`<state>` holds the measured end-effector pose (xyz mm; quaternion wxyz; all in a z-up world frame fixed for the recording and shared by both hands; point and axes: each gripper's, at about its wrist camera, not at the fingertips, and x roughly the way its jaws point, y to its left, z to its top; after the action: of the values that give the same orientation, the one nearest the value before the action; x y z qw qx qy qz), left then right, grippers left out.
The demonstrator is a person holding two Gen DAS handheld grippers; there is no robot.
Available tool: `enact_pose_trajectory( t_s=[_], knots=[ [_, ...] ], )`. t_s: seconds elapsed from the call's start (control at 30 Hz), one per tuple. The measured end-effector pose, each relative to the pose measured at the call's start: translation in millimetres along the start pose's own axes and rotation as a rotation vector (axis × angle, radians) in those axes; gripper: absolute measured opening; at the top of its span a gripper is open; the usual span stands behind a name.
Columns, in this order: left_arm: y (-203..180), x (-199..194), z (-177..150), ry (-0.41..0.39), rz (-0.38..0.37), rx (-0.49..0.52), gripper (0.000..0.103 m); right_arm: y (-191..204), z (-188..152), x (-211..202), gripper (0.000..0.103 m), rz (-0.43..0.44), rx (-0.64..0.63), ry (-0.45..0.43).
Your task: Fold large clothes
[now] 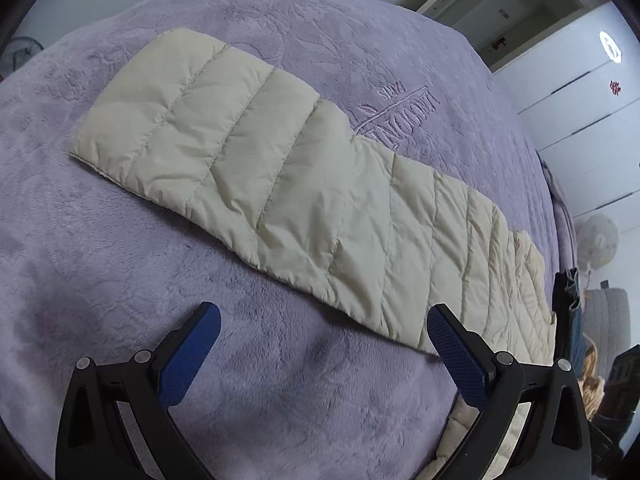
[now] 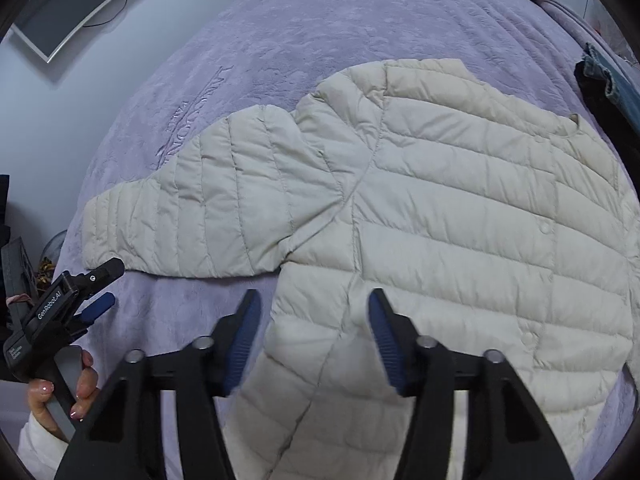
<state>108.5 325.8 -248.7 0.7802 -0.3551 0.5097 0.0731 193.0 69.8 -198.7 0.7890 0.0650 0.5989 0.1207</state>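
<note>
One left gripper (image 1: pixel 324 320) hovers with its jaws wide and empty over the purple blanket (image 1: pixel 248 380), just short of the sleeve (image 1: pixel 240 152) that stretches from 10 to 4 o'clock. One right gripper (image 2: pixel 314 304), jaws also wide and empty, hangs over the single cream quilted jacket (image 2: pixel 460 220), which lies flat. At 10 o'clock, farthest off, hangs one monitor (image 2: pixel 80 4).

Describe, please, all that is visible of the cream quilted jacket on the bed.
The cream quilted puffer jacket lies flat, unfolded, on the purple plush blanket. Its fabric looks thin, padded and slightly shiny, stitched in narrow bands. Snap buttons run down the front; the neckline is collarless. One sleeve stretches straight out sideways. Neither gripper touches it; both are open.
</note>
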Motion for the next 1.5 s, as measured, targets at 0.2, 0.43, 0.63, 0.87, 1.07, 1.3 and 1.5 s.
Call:
enact_pose_trajectory(
  t_s=[0.2, 0.43, 0.63, 0.87, 1.07, 1.3, 1.5],
  knots=[
    [3, 21, 10, -0.023, -0.037, -0.035, 0.103, 10, 23, 43, 0.035, 0.026, -0.057, -0.026],
    [14, 29, 23, -0.108, -0.032, -0.093, 0.103, 1, 28, 78, 0.035, 0.037, -0.022, 0.018],
    [19, 27, 42, -0.114, -0.072, -0.09, 0.01, 4, 28, 80, 0.035, 0.05, -0.008, 0.015],
    [-30, -20, 52, -0.194, -0.201, 0.072, 0.01, -6, 23, 78, 0.035, 0.078, 0.028, 0.003],
    [-115, -44, 52, -0.21, -0.343, 0.264, 0.01, -20, 17, 77, 0.035, 0.121, 0.066, -0.004],
    [-194, -39, 20, -0.122, -0.408, 0.458, 0.01, -64, 14, 53, 0.036, 0.257, 0.153, 0.0],
    [-258, -4, -31, -0.001, -0.354, 0.614, 0.01, -154, -11, -13, 0.036, 0.22, 0.323, -0.105]
  ],
)
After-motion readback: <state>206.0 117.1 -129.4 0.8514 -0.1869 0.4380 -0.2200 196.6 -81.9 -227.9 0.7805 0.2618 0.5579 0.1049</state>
